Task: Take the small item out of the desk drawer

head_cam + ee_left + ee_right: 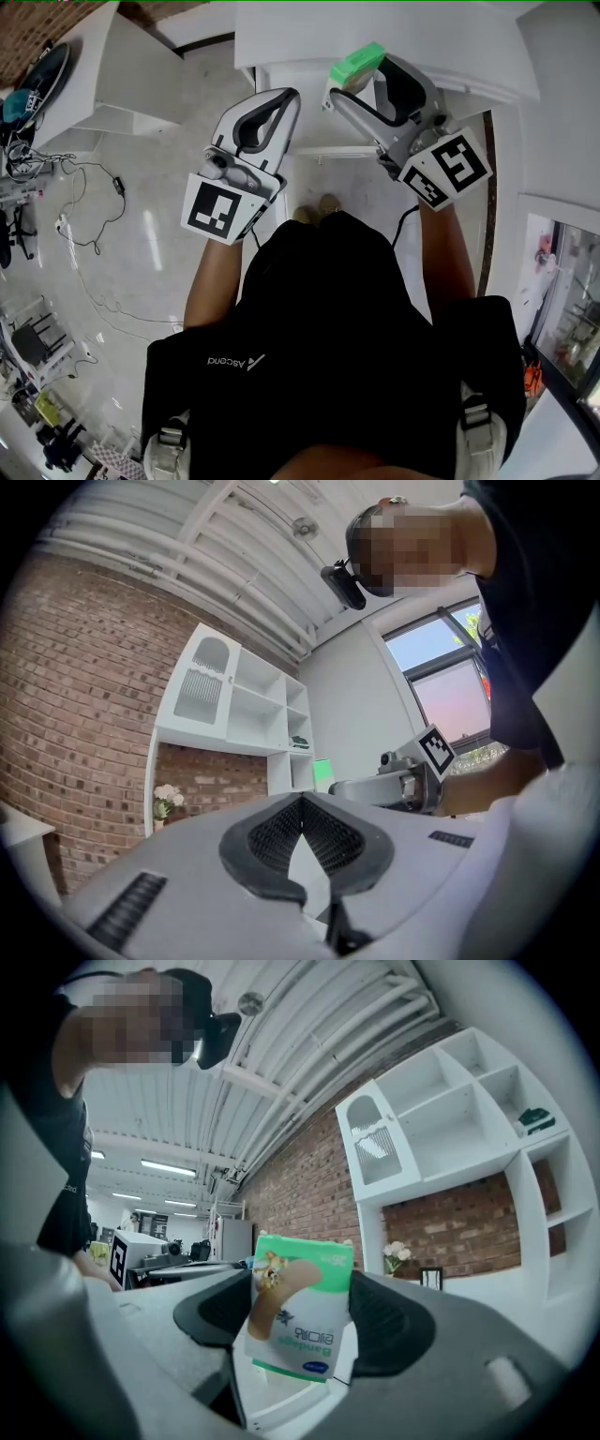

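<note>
1. The right hand-held gripper [352, 82] grips a small green-and-white bandage box [298, 1316] between its pads, held up in the air.
2. The left hand-held gripper [302, 802] is empty, with its jaw tips touching.

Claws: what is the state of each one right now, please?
Left claw: closed, empty.
Right claw: closed on a green and white box.

The bandage box [298, 1312] sits between the right gripper's [361, 82] jaws — the left gripper [281, 98] just beside it on the left — both at the desk's [450, 42] near edge.
</note>
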`<act>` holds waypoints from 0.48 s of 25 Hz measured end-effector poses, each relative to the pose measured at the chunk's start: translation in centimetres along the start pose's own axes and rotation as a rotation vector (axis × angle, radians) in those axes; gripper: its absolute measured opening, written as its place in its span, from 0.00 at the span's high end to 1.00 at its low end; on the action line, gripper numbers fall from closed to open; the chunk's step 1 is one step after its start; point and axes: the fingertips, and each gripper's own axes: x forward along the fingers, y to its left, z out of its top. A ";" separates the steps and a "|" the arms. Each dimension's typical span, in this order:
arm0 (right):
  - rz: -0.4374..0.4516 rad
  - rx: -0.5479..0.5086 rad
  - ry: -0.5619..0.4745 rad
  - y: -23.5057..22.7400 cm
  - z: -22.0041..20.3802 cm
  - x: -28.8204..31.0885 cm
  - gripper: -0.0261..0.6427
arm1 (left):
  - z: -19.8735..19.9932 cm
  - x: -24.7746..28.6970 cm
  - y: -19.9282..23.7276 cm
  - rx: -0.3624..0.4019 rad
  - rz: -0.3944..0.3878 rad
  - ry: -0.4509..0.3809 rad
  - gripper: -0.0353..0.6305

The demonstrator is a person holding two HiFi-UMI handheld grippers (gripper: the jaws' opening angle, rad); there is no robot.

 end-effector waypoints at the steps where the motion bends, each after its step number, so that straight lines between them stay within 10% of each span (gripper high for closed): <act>1: 0.000 -0.002 -0.007 0.2 0.2 0.0 0.48 | 0.2 0.0 0.0 0.001 0.000 -0.004 0.95; 12: 0.003 -0.015 -0.057 0.6 1.3 -0.2 0.48 | 1.5 0.4 0.2 0.018 -0.009 -0.030 0.95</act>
